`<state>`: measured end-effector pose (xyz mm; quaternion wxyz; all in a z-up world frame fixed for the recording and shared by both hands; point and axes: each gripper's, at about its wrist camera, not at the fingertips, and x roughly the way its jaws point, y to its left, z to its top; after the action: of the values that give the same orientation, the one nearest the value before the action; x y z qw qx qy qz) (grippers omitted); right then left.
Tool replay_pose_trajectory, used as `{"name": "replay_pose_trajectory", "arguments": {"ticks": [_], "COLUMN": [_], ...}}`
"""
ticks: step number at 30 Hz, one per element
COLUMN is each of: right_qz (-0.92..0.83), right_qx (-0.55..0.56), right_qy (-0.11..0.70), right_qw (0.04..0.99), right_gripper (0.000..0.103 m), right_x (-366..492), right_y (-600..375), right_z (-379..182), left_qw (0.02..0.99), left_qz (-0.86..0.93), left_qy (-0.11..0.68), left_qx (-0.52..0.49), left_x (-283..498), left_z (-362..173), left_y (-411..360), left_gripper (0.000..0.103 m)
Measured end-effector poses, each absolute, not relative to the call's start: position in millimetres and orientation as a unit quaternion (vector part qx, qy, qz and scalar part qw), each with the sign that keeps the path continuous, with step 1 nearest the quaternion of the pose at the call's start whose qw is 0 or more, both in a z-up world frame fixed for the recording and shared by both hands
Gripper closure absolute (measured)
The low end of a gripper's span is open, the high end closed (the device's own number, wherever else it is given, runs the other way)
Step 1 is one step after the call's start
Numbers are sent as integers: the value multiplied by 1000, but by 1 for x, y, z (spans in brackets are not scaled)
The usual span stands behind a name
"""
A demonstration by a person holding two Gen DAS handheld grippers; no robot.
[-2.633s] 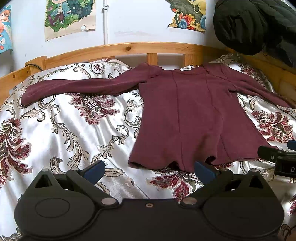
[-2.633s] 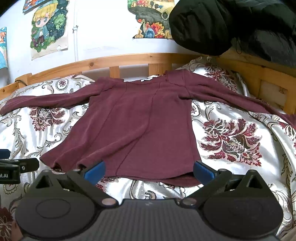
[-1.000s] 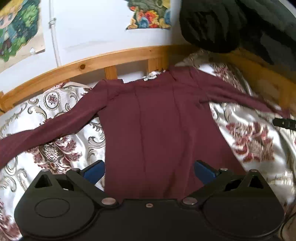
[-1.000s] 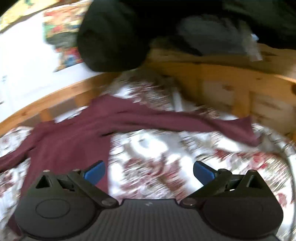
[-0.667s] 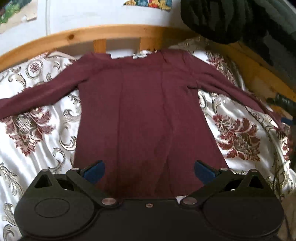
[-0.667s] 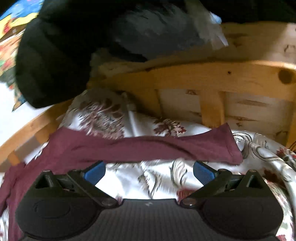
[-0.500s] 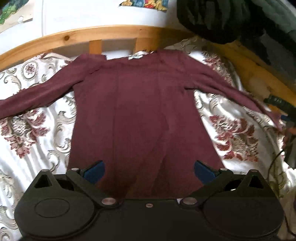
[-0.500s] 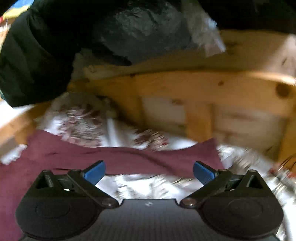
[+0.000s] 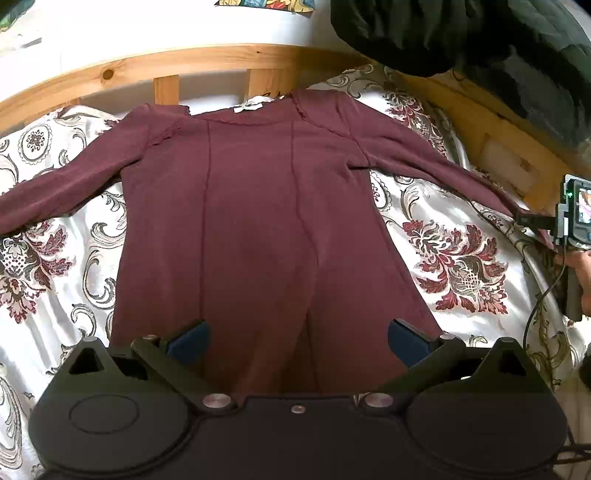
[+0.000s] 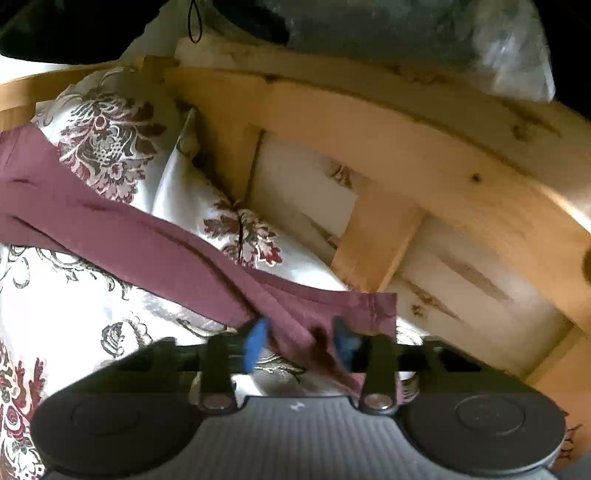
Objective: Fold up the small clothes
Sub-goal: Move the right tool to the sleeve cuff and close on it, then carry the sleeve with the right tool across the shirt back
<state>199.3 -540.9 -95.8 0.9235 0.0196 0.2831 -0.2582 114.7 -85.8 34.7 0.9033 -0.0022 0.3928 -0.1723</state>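
Swinging out to the cuff, my right gripper (image 10: 299,341) has just been closing on the maroon top's (image 9: 255,206) sleeve (image 10: 159,251), flat on the bedspread (image 9: 450,206). Left gripper (image 9: 297,341) hangs spread wide over the hem. I should pinch firmly, then carry the sleeve across without dragging.

Pale pine wooden bed frame (image 9: 207,61) curving along a white wall (image 9: 147,26), glossy white floral-patterned bedspread (image 9: 450,254) catching daylight, dark bulky padded jacket (image 9: 461,33) hanging above the corner

Home bedroom: wooden bedframe (image 9: 207,61), floral bedspread (image 9: 454,254).
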Motion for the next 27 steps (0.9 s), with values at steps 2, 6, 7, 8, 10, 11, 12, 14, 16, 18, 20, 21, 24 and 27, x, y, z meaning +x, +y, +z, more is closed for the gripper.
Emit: {"name": "replay_pose_trajectory", "arguments": {"ticks": [2, 6, 7, 8, 10, 11, 12, 14, 16, 18, 20, 21, 24, 27], "right_qz": [-253, -235, -225, -213, -186, -172, -156, -121, -83, -43, 0, 22, 110, 182], "right_qx": [39, 55, 68, 86, 111, 119, 128, 152, 172, 181, 178, 174, 171, 154], "right_qy": [288, 255, 243, 231, 209, 198, 190, 170, 160, 154, 150, 148, 150, 156], "right_qw": [923, 936, 941, 946, 954, 957, 961, 966, 969, 971, 973, 973, 968, 959], "right_gripper": [95, 100, 100, 100, 100, 100, 100, 100, 100, 100, 100, 100, 100, 100], "right_x": [200, 190, 184, 177, 163, 155, 149, 136, 130, 131, 133, 133, 147, 163], "right_y": [-547, -544, -544, -544, -543, -540, -537, -529, -519, -503, -483, -471, -433, -388], "right_z": [-101, -90, -85, -78, -63, -54, -47, -31, -17, -3, 8, 12, 22, 27], "left_qw": [905, 911, 912, 913, 916, 918, 919, 920, 920, 919, 920, 920, 918, 916], "left_qz": [-173, -166, -166, -167, -167, -165, -163, -156, -149, -148, -146, -145, -147, -146], "left_qy": [389, 377, 374, 370, 362, 358, 356, 354, 355, 355, 353, 353, 354, 357], "left_qx": [-13, -27, -30, -33, -39, -43, -49, -59, -73, -83, -86, -89, -100, -110], "left_x": [112, 108, 107, 105, 102, 100, 99, 98, 98, 99, 99, 99, 100, 101], "left_z": [36, 40, 42, 43, 47, 48, 49, 49, 48, 48, 49, 49, 48, 46], "left_y": [-82, -74, -73, -71, -65, -63, -59, -53, -46, -42, -39, -38, -33, -29], "left_gripper": [1, 1, 1, 1, 1, 1, 1, 1, 1, 1, 1, 1, 1, 1]}}
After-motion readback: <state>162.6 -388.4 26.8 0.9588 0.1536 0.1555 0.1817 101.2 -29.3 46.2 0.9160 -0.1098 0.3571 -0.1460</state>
